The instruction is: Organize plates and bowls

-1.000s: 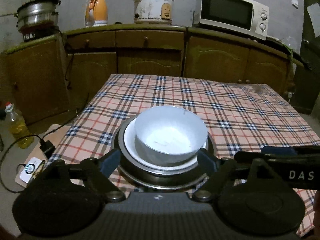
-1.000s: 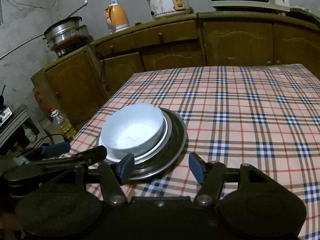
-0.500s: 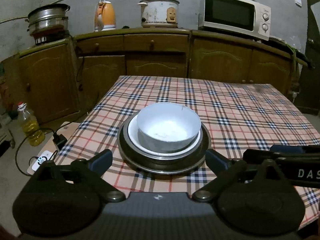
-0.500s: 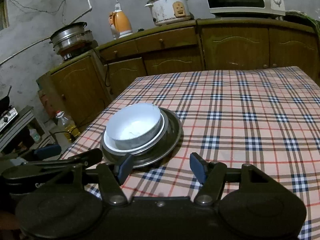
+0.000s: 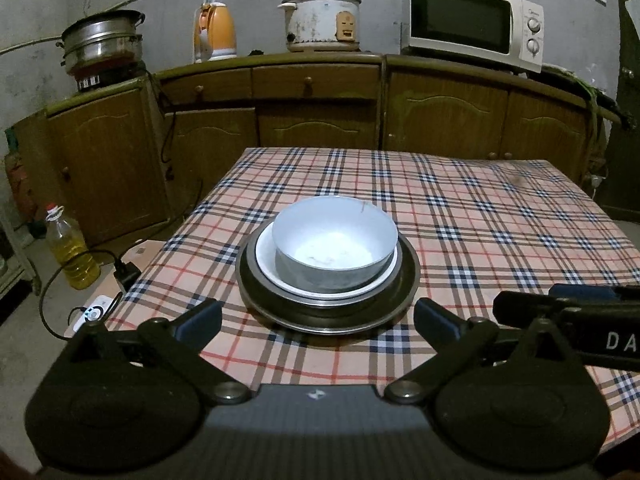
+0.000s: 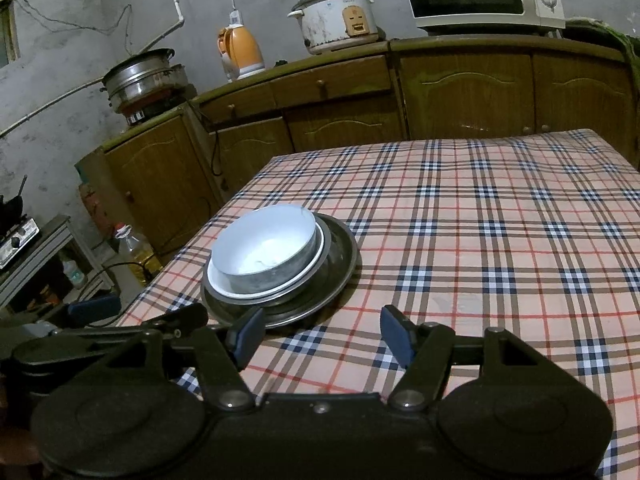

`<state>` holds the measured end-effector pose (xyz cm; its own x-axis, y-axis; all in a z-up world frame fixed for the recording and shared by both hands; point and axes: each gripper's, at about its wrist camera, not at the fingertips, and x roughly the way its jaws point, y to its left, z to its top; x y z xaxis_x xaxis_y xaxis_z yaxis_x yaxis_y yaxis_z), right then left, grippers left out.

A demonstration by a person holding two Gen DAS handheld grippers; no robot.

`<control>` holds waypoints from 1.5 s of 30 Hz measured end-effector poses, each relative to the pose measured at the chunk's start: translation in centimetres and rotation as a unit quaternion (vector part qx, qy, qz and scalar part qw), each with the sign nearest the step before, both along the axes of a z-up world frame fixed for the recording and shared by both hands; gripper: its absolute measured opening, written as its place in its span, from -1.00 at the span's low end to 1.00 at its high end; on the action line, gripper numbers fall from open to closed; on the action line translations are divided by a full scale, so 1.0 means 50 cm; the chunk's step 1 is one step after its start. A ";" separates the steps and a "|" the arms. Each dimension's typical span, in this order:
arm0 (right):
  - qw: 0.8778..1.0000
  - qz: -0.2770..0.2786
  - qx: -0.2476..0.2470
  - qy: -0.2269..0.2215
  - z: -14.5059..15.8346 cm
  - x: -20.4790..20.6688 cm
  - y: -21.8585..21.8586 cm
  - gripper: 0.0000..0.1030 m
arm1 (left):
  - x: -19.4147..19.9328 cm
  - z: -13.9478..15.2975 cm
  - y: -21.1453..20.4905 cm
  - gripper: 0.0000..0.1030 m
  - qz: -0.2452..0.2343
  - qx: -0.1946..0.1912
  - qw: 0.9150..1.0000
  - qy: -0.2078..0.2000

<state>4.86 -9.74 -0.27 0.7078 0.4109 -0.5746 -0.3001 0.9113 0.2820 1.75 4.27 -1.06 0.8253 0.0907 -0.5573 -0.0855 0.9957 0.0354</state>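
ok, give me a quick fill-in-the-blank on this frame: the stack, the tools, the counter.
1. The white bowl sits on a white plate, which rests in a metal ____.
2. The left tool has its jaws ____, with nothing between them.
3. The stack stands on a table with a ____ cloth.
4. On the counter, the rice cooker stands between the orange kettle and the ____.

Missing words: dish; open; checked; microwave
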 end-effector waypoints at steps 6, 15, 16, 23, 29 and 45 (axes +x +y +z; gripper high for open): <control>1.000 0.002 0.000 -0.001 0.002 -0.005 -0.001 0.50 | -0.004 0.001 -0.001 1.00 0.002 0.003 1.000 0.000; 1.000 0.004 -0.002 0.000 0.006 -0.015 0.002 0.50 | -0.001 0.000 0.002 1.00 0.002 0.007 1.000 0.003; 1.000 0.004 -0.002 0.000 0.006 -0.014 0.002 0.50 | -0.001 -0.001 0.002 1.00 0.002 0.007 1.000 0.003; 1.000 0.005 -0.003 0.002 0.002 -0.013 0.003 0.50 | 0.000 -0.003 0.003 1.00 0.001 0.012 1.000 0.005; 1.000 0.008 -0.004 0.004 -0.004 -0.006 0.003 0.50 | 0.002 -0.005 0.003 1.00 0.001 0.013 1.000 0.006; 1.000 0.008 -0.004 0.007 -0.006 -0.003 0.006 0.50 | 0.004 -0.009 0.005 1.00 0.003 0.014 1.000 0.009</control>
<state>4.69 -9.44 -0.59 0.6929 0.4180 -0.5875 -0.3117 0.9084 0.2787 1.95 4.52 -1.53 0.8145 0.1108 -0.5694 -0.0898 0.9938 0.0649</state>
